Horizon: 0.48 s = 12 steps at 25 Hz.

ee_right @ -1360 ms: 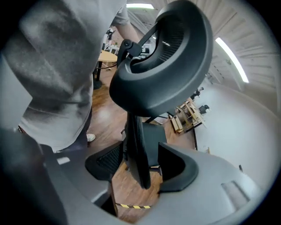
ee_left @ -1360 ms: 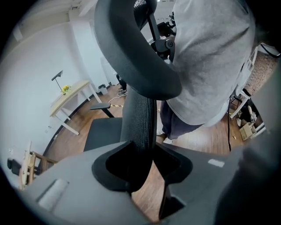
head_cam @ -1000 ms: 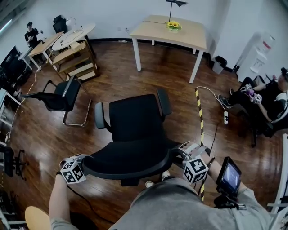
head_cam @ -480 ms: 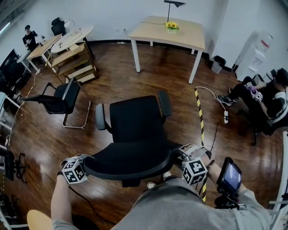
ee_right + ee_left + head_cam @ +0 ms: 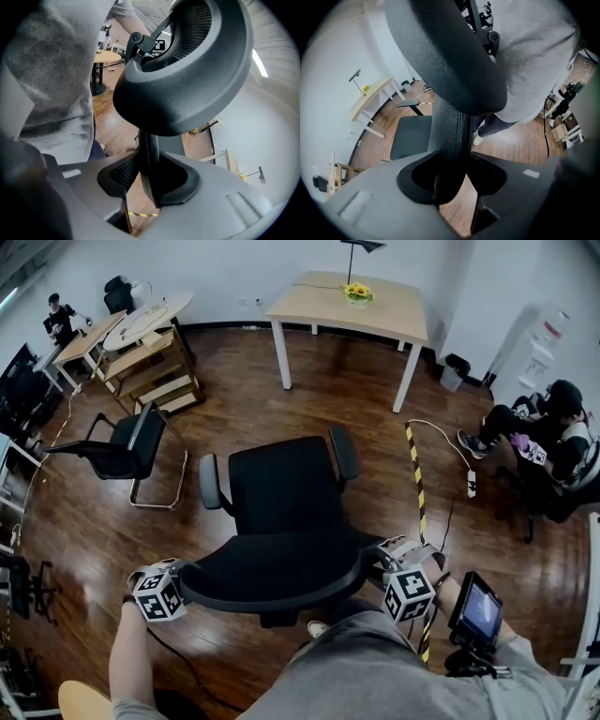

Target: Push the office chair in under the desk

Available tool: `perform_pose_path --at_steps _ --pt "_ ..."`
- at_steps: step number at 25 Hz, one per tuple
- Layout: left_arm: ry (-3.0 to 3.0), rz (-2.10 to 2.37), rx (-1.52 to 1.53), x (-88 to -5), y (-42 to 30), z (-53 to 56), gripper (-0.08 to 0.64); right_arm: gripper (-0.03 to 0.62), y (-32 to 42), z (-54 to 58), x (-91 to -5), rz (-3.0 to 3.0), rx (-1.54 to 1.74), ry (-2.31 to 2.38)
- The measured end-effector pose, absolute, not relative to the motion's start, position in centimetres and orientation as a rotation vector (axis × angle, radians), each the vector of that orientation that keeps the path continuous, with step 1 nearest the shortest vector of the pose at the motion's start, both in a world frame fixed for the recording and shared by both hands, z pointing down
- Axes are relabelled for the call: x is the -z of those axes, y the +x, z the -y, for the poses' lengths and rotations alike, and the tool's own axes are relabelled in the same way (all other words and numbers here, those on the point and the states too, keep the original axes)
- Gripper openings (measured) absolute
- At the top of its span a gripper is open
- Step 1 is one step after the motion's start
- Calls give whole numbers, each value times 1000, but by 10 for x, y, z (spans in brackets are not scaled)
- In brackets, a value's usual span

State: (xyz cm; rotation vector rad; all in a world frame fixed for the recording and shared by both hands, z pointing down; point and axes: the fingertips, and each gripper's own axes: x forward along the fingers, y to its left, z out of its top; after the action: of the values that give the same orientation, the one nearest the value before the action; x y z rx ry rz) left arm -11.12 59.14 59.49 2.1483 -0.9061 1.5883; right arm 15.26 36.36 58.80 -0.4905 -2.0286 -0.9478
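Note:
The black office chair [image 5: 281,488] stands on the wood floor, its seat facing the light wooden desk [image 5: 352,310] by the far wall. Its curved backrest [image 5: 272,577] is nearest me. My left gripper [image 5: 178,573] is shut on the backrest's left end. My right gripper [image 5: 382,559] is shut on its right end. In the left gripper view the mesh backrest edge [image 5: 450,126] runs between the jaws of the left gripper [image 5: 452,183]. In the right gripper view the backrest rim [image 5: 187,84] passes between the jaws of the right gripper [image 5: 147,178]. The desk [image 5: 370,96] shows far off in the left gripper view.
A second black chair [image 5: 127,442] stands at the left, with wooden shelves and tables [image 5: 155,362] behind it. A striped floor tape [image 5: 417,493] and a power strip [image 5: 471,486] lie to the right. A person [image 5: 553,437] sits at the right wall near a bin [image 5: 457,374].
The chair and both grippers have stayed where they were. The seated person at the right has shifted posture.

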Motion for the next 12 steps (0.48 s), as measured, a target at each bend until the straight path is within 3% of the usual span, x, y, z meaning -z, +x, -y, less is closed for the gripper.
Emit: perform_pose_path --at_steps 12 --pt "2114 884 -1646 -596 -142 -544 166 138 125 -323 -587 2039 952 -481"
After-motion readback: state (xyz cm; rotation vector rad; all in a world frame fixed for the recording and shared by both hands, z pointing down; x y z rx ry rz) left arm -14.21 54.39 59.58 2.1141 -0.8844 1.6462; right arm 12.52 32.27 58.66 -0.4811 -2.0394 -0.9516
